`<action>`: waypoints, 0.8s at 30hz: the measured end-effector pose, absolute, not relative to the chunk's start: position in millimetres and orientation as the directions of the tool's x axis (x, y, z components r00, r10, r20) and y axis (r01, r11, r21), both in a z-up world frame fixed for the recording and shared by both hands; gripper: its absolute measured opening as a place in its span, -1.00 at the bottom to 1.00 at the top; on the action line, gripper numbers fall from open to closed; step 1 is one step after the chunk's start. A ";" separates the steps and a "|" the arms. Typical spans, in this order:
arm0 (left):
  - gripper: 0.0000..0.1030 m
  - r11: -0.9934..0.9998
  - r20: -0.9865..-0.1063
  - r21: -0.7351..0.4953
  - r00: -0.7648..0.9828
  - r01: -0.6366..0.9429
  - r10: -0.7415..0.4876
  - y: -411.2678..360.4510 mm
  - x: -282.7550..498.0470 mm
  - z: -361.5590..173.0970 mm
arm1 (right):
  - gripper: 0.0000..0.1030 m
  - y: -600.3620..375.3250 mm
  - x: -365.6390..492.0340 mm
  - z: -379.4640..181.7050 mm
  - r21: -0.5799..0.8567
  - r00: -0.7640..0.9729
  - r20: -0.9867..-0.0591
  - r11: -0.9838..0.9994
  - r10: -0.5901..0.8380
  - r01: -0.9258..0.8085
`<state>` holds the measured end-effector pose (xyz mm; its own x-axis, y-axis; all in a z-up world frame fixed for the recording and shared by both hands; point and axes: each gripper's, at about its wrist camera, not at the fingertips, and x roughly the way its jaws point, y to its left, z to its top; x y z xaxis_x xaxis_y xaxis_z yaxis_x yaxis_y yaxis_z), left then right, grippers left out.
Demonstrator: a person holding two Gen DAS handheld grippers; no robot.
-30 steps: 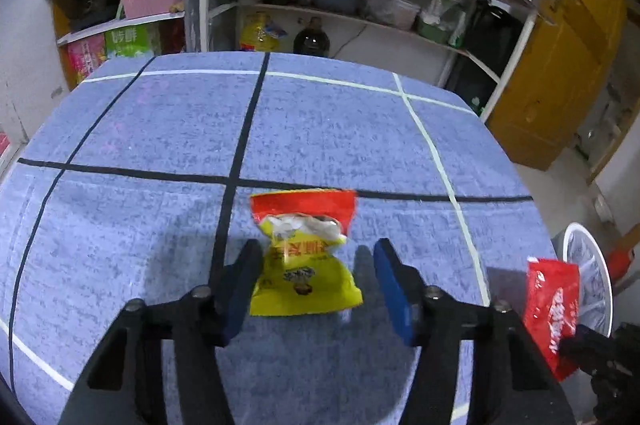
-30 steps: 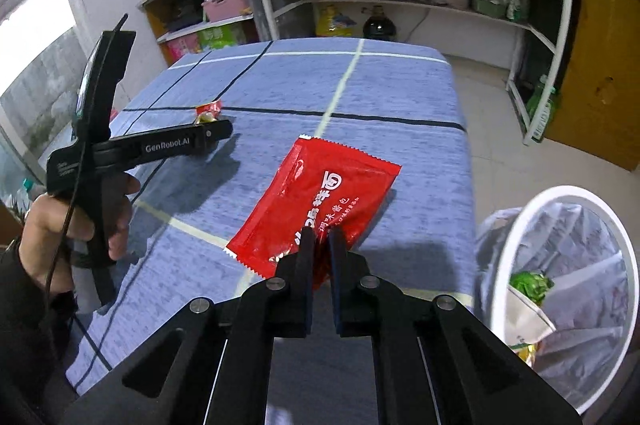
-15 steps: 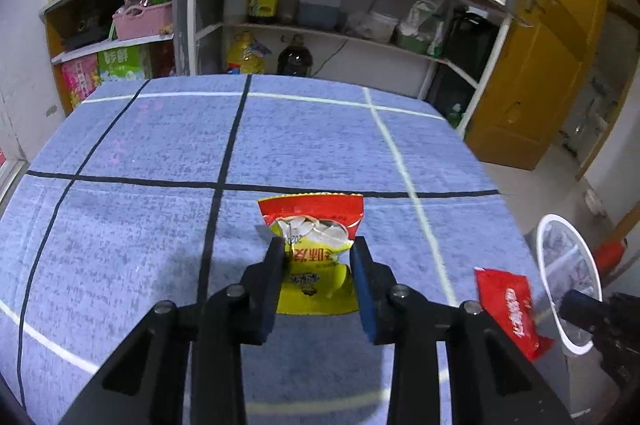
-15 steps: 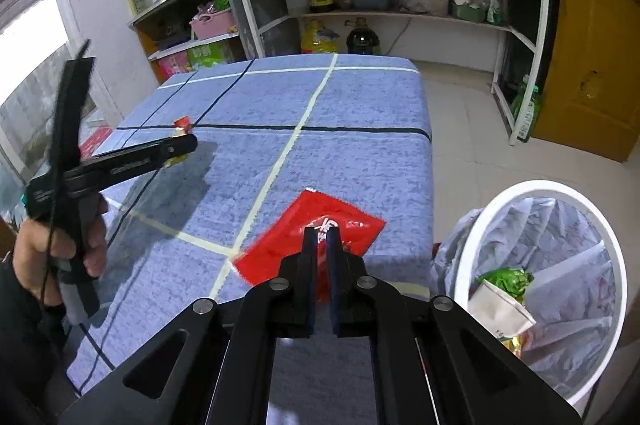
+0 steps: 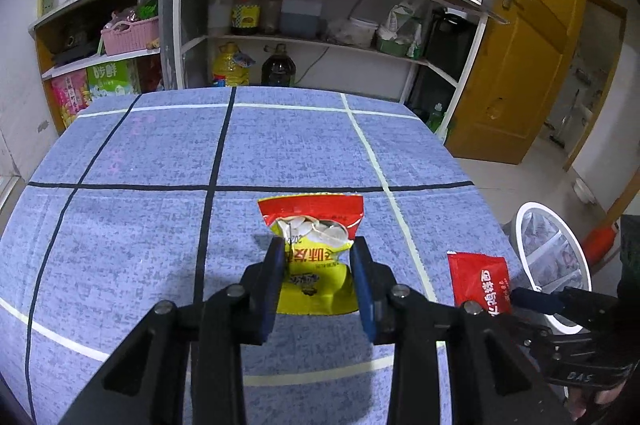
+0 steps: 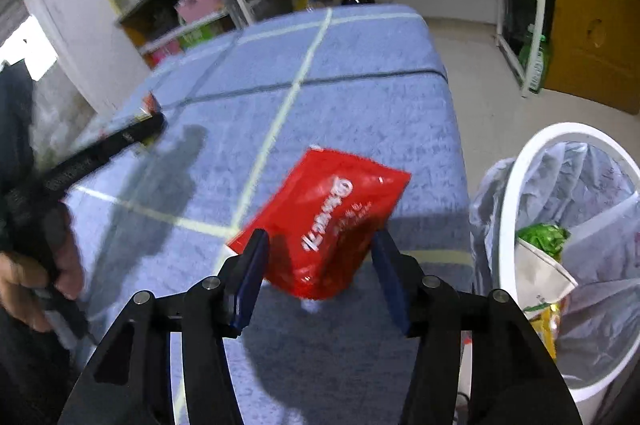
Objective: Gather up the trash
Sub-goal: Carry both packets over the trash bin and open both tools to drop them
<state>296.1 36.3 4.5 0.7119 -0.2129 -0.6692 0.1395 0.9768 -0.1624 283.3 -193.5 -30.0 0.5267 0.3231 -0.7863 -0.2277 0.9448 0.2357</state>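
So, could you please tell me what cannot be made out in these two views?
Right wrist view: motion blur smears the red packet print; whether it touches the table is unclear.
Left wrist view: left gripper fingers cover the yellow snack bag sides; the bin interior is too small.

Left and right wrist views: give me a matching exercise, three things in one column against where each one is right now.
Things:
1. yellow snack bag
2. red packet
3. white bin

Places:
A. on the floor beside the table, trash inside
B. between the spread fingers of the right gripper
C. pinched by the left gripper

Pairs: 1-C, 2-B, 3-A
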 end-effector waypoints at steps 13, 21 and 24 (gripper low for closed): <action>-0.33 0.975 -0.668 -0.156 0.710 0.160 -0.223 29.3 288.7 5.7 | -0.87 -194.7 271.5 -23.4 0.173 0.574 -0.771 0.958 0.277 -0.231; -0.33 0.960 -0.643 -0.168 0.713 0.226 -0.280 2.9 278.7 15.6 | -0.88 -216.5 258.3 -6.6 0.184 0.616 -0.737 0.959 0.279 -0.214; -0.33 0.950 -0.635 -0.169 0.709 0.261 -0.308 -15.2 274.2 18.7 | -0.88 -232.0 254.1 -2.5 0.199 0.627 -0.728 0.961 0.277 -0.193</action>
<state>274.2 -15.2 18.7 0.7088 -0.3077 -0.6347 0.2615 0.9504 -0.1687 254.1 -232.0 -2.5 0.6274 0.2768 -0.7278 -0.1934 0.9608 0.1986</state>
